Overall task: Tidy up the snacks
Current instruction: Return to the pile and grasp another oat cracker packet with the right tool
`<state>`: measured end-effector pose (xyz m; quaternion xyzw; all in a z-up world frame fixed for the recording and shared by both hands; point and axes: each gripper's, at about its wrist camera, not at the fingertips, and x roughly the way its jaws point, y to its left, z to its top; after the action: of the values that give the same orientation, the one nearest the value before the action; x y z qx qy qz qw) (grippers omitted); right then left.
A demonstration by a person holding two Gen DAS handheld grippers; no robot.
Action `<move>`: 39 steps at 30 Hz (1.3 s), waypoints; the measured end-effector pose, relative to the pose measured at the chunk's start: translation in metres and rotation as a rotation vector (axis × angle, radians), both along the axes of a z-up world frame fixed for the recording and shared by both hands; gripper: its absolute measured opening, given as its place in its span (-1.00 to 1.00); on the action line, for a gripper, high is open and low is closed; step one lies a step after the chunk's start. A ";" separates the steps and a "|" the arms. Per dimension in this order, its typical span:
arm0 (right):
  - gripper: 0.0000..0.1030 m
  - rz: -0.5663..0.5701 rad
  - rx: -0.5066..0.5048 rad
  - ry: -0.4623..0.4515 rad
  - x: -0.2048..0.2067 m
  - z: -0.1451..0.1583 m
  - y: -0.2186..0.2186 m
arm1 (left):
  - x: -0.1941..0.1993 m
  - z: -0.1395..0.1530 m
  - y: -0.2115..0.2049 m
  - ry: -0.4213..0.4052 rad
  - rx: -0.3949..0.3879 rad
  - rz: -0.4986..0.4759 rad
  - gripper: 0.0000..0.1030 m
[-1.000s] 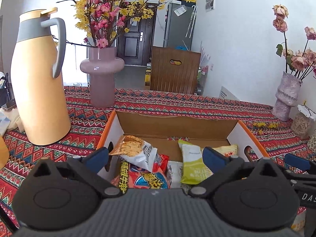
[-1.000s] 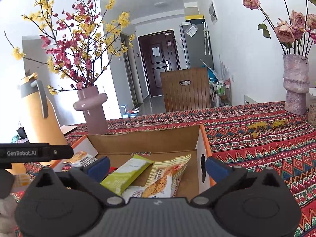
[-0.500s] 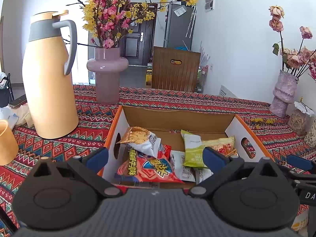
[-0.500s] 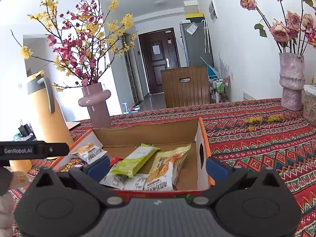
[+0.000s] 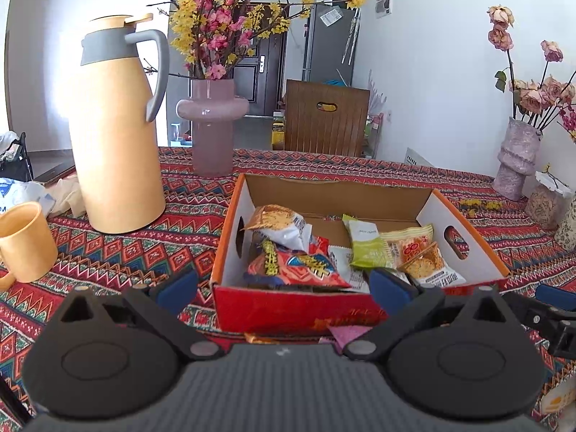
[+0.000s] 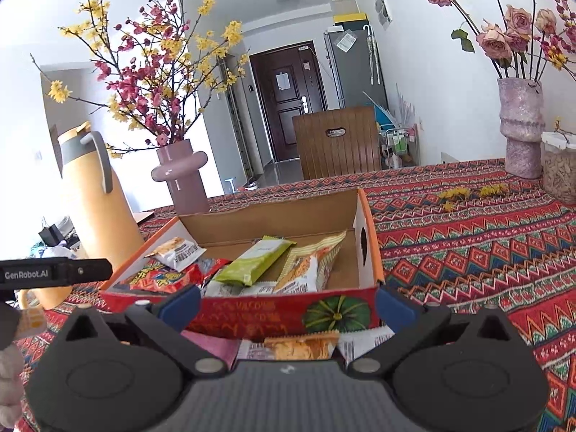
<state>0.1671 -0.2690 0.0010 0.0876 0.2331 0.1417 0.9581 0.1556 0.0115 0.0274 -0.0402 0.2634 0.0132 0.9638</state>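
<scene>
An open cardboard box (image 5: 298, 307) with a red front wall stands on the patterned tablecloth and holds several snack packets: a red chip bag (image 5: 295, 264), a green bar (image 5: 365, 246), an orange cracker pack (image 5: 419, 253). The box also shows in the right wall view (image 6: 367, 244). Loose packets lie on the cloth in front of it: an orange one (image 6: 300, 347) and a pink one (image 5: 347, 334). My left gripper (image 5: 282, 288) is open and empty before the box front. My right gripper (image 6: 286, 304) is open and empty, just above the loose packets.
A tall orange thermos (image 5: 115, 129) and an orange mug (image 5: 25, 243) stand left of the box. A pink vase with blossoms (image 5: 212, 126) stands behind it. A textured vase with roses (image 6: 522, 126) and a jar (image 6: 559, 165) stand at the far right.
Both grippers have pulled back and risen from over the box. The box's red front wall and the loose packets in front of it have come into view.
</scene>
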 end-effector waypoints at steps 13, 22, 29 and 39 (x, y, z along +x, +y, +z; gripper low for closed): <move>1.00 -0.037 -0.059 0.060 -0.038 -0.023 0.001 | -0.028 -0.017 0.014 0.035 -0.015 -0.013 1.00; 1.00 -0.075 -0.080 0.138 -0.052 -0.045 0.002 | -0.045 -0.034 0.027 0.073 -0.018 -0.020 1.00; 1.00 -0.061 -0.088 0.162 -0.045 -0.050 0.010 | -0.048 -0.036 0.030 0.087 -0.020 -0.013 1.00; 0.62 -0.064 -0.141 0.114 -0.010 -0.035 0.018 | -0.048 -0.037 0.029 0.098 -0.016 -0.017 1.00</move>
<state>0.1569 -0.2514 -0.0341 0.0352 0.2935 0.0889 0.9511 0.1079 0.0401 -0.0099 -0.0447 0.3107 0.0049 0.9494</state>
